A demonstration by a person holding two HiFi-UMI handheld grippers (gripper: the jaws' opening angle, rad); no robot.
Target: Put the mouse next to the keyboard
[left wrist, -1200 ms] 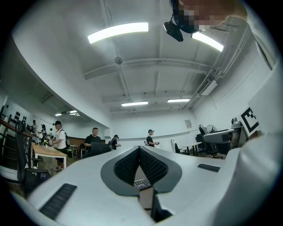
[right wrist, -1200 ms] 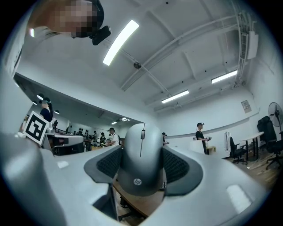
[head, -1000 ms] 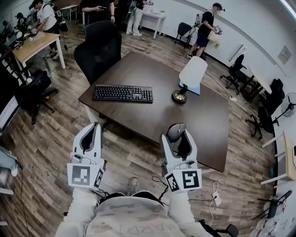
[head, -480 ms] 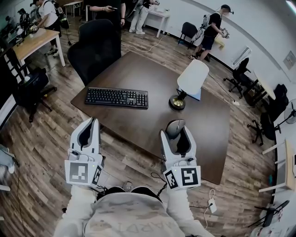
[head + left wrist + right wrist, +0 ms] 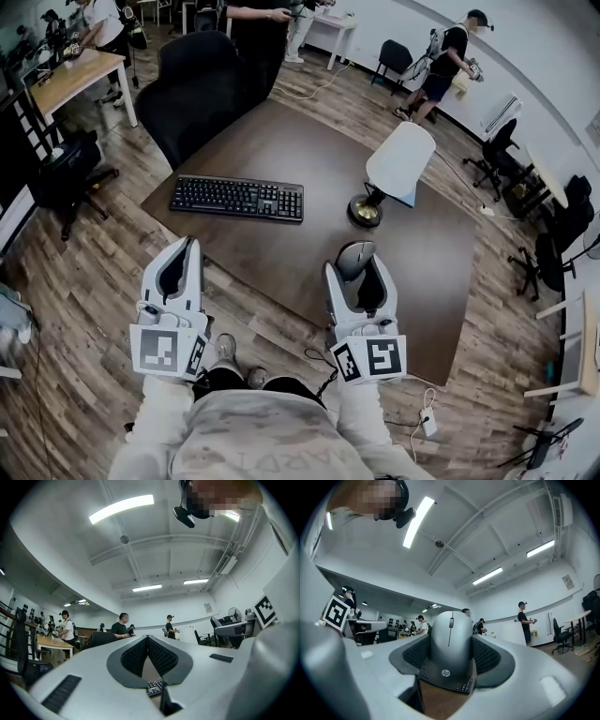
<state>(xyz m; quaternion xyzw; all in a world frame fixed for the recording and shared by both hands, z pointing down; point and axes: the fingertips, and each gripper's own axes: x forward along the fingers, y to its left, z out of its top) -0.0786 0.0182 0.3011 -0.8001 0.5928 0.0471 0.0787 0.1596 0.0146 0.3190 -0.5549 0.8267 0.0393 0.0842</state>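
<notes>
R gripper pinches mouse nose-up, above near edge of table. L gripper pressed together, empty. Keyboard lies far-left. Best bet: carry mouse far-left, avoid lamp, lower flat beside keyboard's right end, then release.

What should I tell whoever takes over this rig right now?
Right tool: shut on the mouse, at the near edge of the table.
Left tool: shut, empty, just off the table's near side.
Keyboard: on the table's left part, with the lamp to its right.
Done: mouse gripped.
Left: carry it to a bare spot beside the keyboard, set it down, release.
</notes>
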